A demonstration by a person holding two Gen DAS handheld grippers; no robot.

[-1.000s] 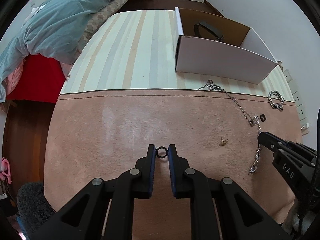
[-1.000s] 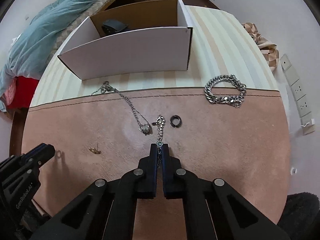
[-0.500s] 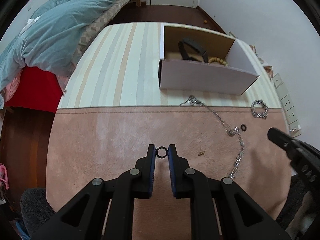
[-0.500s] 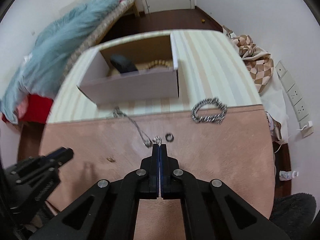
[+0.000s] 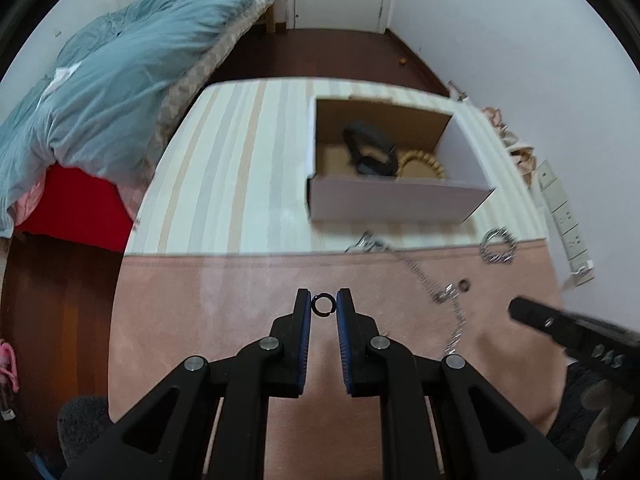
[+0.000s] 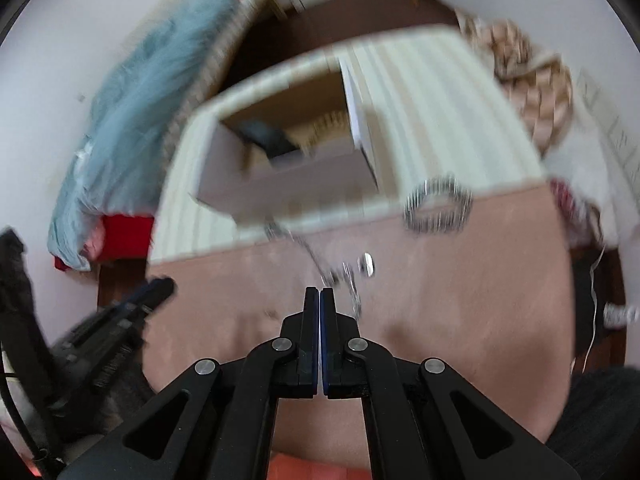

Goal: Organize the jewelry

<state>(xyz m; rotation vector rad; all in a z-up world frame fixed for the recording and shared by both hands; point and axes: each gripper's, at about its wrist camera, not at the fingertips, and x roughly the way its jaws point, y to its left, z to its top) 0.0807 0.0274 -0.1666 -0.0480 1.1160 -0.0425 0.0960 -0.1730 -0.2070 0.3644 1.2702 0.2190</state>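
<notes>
Left gripper (image 5: 324,304) has a small black ring (image 5: 323,304) pinched between its tips; right gripper (image 6: 320,296) looks clamped fully together. Can't tell if it's got the chain (image 6: 354,294); too blurry.

The ring (image 5: 323,304) between the black fingers (image 5: 303,312) is black. The mat (image 5: 208,300) is dusty pink, the cloth (image 5: 240,152) behind it has cream, beige and grey stripes. The box (image 5: 392,200) is white outside and brown inside. The chains (image 5: 416,270) and bracelet (image 5: 498,245) are silver. The blanket (image 5: 112,80) is teal.
</notes>
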